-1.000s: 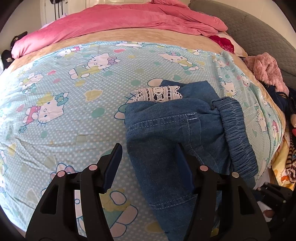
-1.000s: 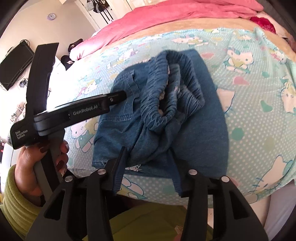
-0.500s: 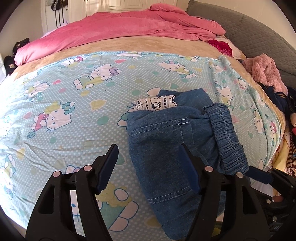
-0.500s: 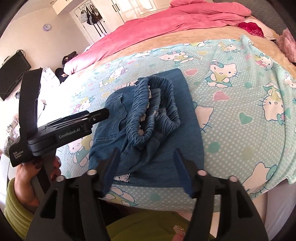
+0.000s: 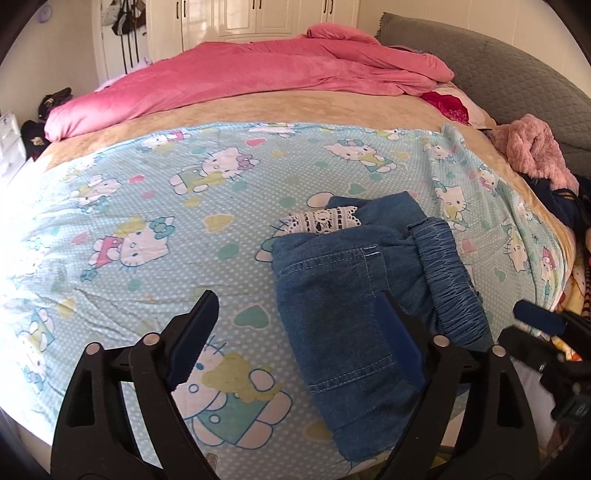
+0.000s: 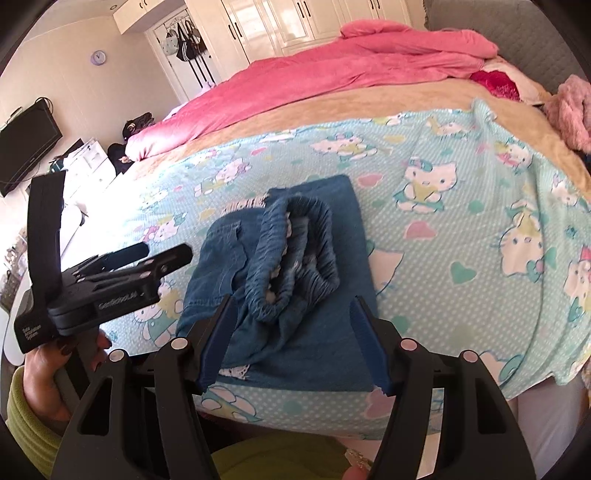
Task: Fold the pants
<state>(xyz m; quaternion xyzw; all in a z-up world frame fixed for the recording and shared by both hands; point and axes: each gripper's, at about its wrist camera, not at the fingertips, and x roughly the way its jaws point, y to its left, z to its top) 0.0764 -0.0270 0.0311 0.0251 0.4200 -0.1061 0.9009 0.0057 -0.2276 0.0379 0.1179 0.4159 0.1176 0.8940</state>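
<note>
Nearest the right wrist camera, the right gripper (image 6: pixel 293 341) is hovering with its fingers apart and nothing pinched between them; they have just been spreading, though not in the last instant. Beyond and below its tips the pants (image 6: pixel 280 280) are lying folded into a compact blue denim bundle near the closest edge of the bed (image 6: pixel 461 229), the gathered waistband (image 6: pixel 295 254) facing up on top. From this side the bundle is running lengthwise away from the fingers, almost dead ahead, so the right hand is looking the better placed for any further move on it.

In the left wrist view, the left gripper (image 5: pixel 295 334) is standing wide apart and empty too, its fingers having just been opening. The bundle is sitting ahead and to the right, under the right-hand finger (image 5: pixel 400 343) rather than in the gap; whether that finger is brushing the cloth cannot be told. A strip of white lace (image 5: pixel 325 220) is peeking out at the bundle's far end.

Judging by the tidy stack, the folding is looking nearly or fully done.

Farther back a pink blanket (image 5: pixel 258 74) is lying heaped across the bed, with white cupboards (image 5: pixel 258 16) behind
</note>
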